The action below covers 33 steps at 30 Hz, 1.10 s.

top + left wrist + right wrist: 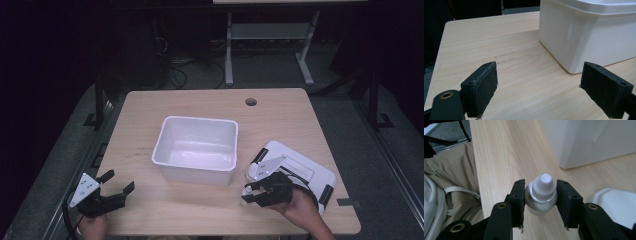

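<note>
**Dropper bottle gripped, tub waiting empty**

Pale wood-grain desk sitting in a dark room, metal table legs and cables showing along the top of the high view. Looking early-to-midway, going by the layout: small dropper bottle (pixel 541 195) already pinched between the pads of the right gripper (pixel 251 191), lower right of the high view, just off the near right corner of the white tub (pixel 196 149). Guessing the drop into the tub as the bit left to do, since the inside is looking bare and glossy, nothing lying in it.

Holding snugly there: jaws pressing both sides of the bottle's round milky body, ribbed white cap with a rounded tip poking up between them in the right gripper view. Probably handling light and a bit slippery, being smooth plastic.

Left gripper (pixel 114 183) idling at the lower left of the high view, jaws standing wide with bare desk between the felt-like black pads (pixel 486 87), touching nothing.

Also lying flat under the right hand: white lid (pixel 300 167) with rounded corners and dark clips (pixel 258 155) on its edges. Tub itself looking like thin rigid plastic, rectangular, rolled rim, slightly tapered walls.
</note>
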Each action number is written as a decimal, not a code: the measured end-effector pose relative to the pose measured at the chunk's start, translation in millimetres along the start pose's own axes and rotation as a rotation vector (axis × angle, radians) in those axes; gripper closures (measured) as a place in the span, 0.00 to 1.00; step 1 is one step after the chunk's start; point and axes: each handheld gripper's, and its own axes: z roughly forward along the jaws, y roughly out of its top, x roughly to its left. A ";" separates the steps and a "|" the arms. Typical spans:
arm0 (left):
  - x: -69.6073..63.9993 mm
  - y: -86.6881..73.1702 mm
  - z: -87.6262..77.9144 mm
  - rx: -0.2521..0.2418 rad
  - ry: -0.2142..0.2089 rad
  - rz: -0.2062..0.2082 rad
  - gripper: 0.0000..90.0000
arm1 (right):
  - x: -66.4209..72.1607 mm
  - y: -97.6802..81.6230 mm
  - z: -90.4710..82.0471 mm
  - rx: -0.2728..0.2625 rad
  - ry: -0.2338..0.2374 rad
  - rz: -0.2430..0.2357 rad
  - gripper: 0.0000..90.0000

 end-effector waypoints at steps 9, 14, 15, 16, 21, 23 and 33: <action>-0.3 -0.1 0.4 -0.002 0.000 -0.004 0.14 | 3.8 17.3 -28.6 -0.021 -0.016 -0.022 0.66; -0.3 -0.1 0.5 -0.003 0.001 -0.005 0.14 | 5.7 28.7 -42.6 -0.030 -0.017 -0.028 0.66; -0.2 -0.1 0.5 -0.002 0.000 -0.005 0.14 | 6.0 31.2 -45.0 -0.030 -0.021 -0.032 0.66; -0.1 -0.1 0.5 -0.001 0.001 -0.005 0.14 | 6.7 33.7 -47.3 -0.031 -0.023 -0.033 0.66; 0.3 -0.3 0.4 -0.003 0.001 -0.007 0.14 | 8.2 46.9 -58.9 -0.032 -0.026 -0.045 0.66; 0.3 -0.5 0.5 -0.003 0.001 -0.010 0.14 | 8.6 52.3 -62.8 -0.033 -0.029 -0.051 0.66; 2.2 -0.9 -0.8 -0.003 0.005 -0.012 0.14 | 8.0 78.3 -71.4 -0.036 -0.019 -0.070 0.66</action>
